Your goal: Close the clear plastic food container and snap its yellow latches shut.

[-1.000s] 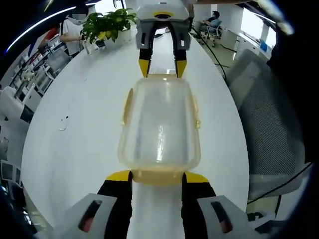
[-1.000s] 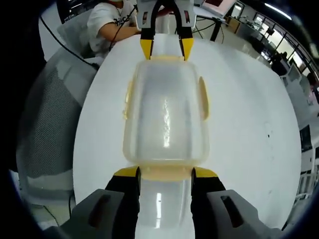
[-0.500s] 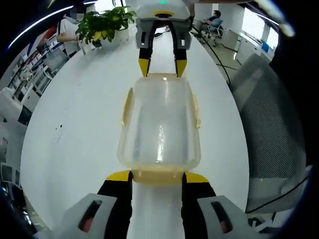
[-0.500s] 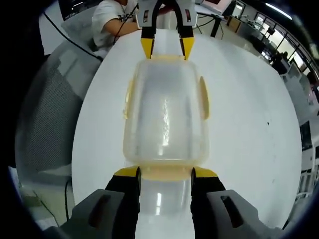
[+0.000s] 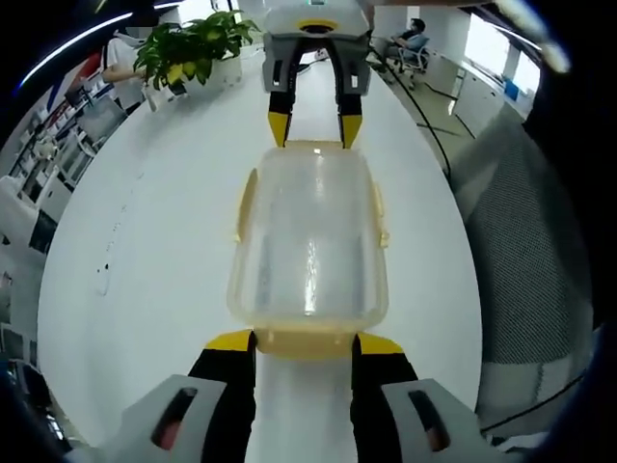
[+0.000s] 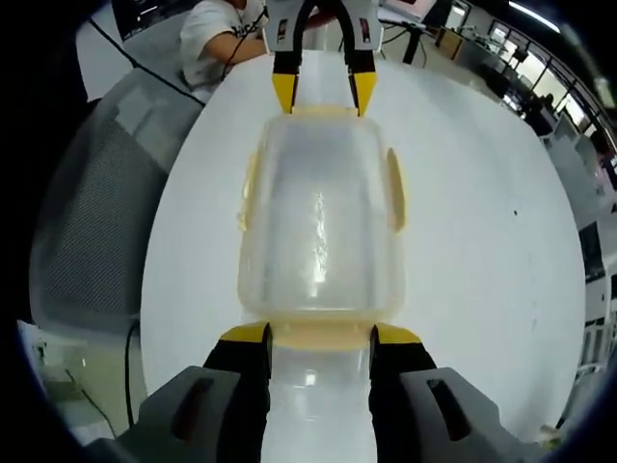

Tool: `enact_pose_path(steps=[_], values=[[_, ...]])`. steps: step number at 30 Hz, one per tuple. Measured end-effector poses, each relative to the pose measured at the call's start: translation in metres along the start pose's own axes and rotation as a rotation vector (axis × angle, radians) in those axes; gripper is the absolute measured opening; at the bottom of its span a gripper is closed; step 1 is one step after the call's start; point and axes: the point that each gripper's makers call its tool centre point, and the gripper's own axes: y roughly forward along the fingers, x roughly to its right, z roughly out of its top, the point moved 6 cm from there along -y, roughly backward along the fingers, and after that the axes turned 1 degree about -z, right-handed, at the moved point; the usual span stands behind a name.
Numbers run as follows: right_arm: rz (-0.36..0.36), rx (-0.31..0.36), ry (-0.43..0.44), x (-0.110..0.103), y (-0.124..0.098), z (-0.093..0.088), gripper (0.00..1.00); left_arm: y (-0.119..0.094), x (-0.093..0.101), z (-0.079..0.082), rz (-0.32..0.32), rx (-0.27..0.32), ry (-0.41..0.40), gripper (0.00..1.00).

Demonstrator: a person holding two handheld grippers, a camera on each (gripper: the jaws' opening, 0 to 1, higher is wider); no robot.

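Between the yellow-tipped black jaws of the left gripper (image 5: 307,340), which stood apart, sat the near yellow end latch of the clear, rounded-rectangular container (image 5: 308,241). At 12 o'clock the right gripper (image 5: 313,130), jaws likewise spread, met the far end. Beneath lay a smooth white table (image 5: 154,241); a leafy plant (image 5: 193,48) stood at 11 o'clock, a grey mesh chair (image 6: 92,222) at 9 o'clock.

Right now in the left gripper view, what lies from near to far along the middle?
Left gripper → clear plastic food container → right gripper → potted plant, on the white table.
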Motion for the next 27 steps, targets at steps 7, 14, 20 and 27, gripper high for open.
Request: enact_pose_path(steps=[7, 14, 20, 27], values=[[-0.002, -0.006, 0.009, 0.001, -0.003, -0.017, 0.37, 0.008, -0.003, 0.015, -0.008, -0.005, 0.010, 0.33], [-0.004, -0.016, 0.024, -0.001, -0.012, -0.037, 0.37, 0.020, -0.004, 0.034, -0.025, 0.011, 0.021, 0.33], [-0.006, -0.025, 0.039, -0.003, -0.018, -0.054, 0.37, 0.028, -0.003, 0.049, -0.034, 0.023, 0.036, 0.33], [-0.017, -0.028, 0.048, -0.007, -0.025, -0.070, 0.37, 0.035, 0.000, 0.066, -0.040, 0.033, 0.043, 0.33]])
